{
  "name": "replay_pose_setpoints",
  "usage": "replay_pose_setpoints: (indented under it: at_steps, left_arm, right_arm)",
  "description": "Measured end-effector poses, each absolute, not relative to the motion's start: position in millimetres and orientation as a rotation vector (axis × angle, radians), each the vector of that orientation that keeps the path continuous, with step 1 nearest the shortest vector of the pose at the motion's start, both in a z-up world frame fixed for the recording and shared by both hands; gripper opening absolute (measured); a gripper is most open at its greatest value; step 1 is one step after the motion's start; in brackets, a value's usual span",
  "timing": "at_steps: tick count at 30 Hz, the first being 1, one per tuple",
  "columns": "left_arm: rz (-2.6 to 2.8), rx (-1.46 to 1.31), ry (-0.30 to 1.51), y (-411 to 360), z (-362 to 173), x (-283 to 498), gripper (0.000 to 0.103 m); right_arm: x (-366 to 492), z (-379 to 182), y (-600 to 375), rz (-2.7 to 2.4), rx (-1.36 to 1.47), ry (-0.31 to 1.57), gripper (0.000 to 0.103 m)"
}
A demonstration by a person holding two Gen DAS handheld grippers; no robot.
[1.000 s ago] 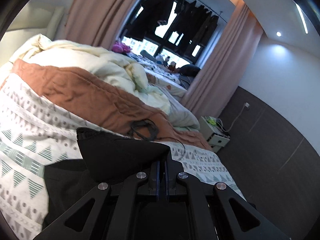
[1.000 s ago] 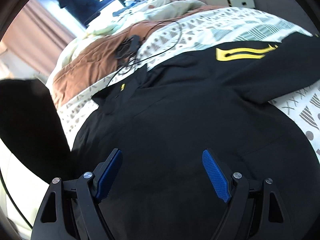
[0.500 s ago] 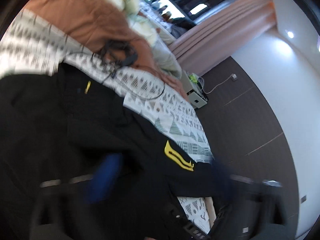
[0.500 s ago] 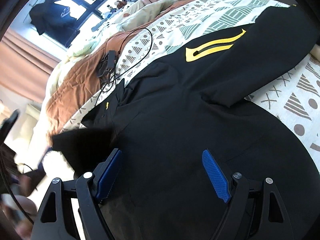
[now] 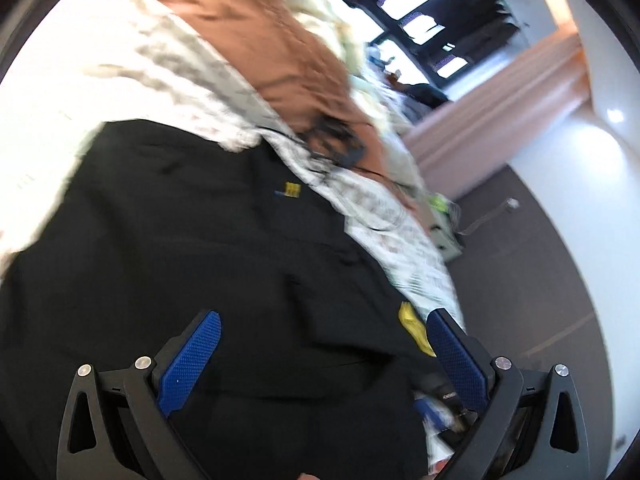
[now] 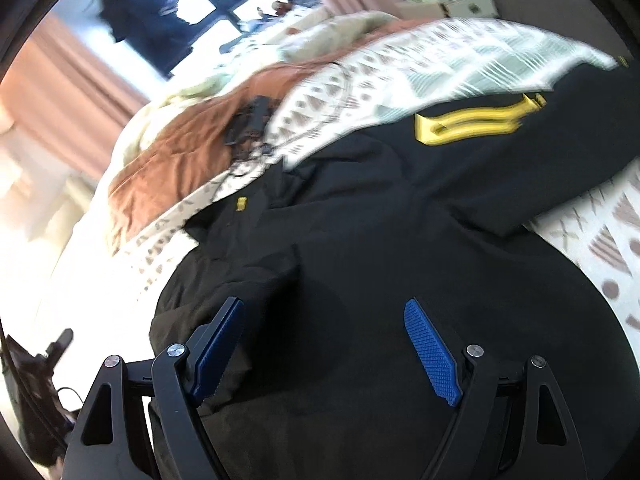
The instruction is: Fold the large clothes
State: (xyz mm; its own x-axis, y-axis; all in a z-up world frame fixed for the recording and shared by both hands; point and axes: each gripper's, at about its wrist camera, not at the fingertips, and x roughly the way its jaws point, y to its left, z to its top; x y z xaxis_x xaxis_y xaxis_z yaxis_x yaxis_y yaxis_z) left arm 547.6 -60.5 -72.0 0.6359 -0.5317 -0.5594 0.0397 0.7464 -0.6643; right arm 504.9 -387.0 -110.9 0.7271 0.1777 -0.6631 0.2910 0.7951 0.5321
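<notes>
- Item under work: a large black jacket (image 6: 380, 240), spread on a bed whose patterned cover (image 6: 420, 64) fills the upper centre of the right wrist view.
- The jacket takes up the centre and lower part of both views. One sleeve extends toward the upper right of the right wrist view and carries a yellow stripe mark (image 6: 472, 122).
- A small yellow tag (image 5: 292, 189) shows near the garment's upper edge, at centre in the left wrist view.
- Left tool (image 5: 324, 360): released, jaws spread wide over the black cloth, nothing seen pressed between the blue pads.
- Right tool (image 6: 324, 354): also released, jaws standing apart above the jacket body, gripping nothing.
- Surroundings: a brown blanket (image 5: 280, 52) and a dark cable bundle (image 6: 250, 124) lie beyond the jacket on the bed, apart from the work area. Both frames are motion-blurred; fine detail is uncertain.
- Progress, as judged: early to middle. A raised flap of cloth near the lower left of the garment suggests one portion may be laid over the body, though blur prevents confirmation.
- Outstanding: the striped sleeve lies unfolded at the side, and the body has not been doubled over into a compact bundle.
</notes>
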Motion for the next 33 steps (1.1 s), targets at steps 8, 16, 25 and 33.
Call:
replay_pose_setpoints:
  at_steps: [8,16,25,33]
  left_arm:
    - [-0.041,-0.569,0.854,4.9,-98.2,491.4,0.102]
    - [-0.018,-0.5,0.856,31.9,-125.3,495.0,0.1]
    - [0.04,-0.459,0.987,59.7,-169.8,520.4,0.042]
    - [0.039,-0.47,0.978,62.9,-168.8,515.6,0.041]
  right_arm:
    - [519.9,-99.9,-338.7,-0.032,0.456,0.761,0.083]
    - [539.2,-122.7,-308.8,-0.077,0.262,0.841,0.083]
    - [531.2,-155.6,-358.7,-0.307,0.405,0.963,0.083]
    - [515.9,-145.2,-310.9,-0.229,0.199,1.012,0.083]
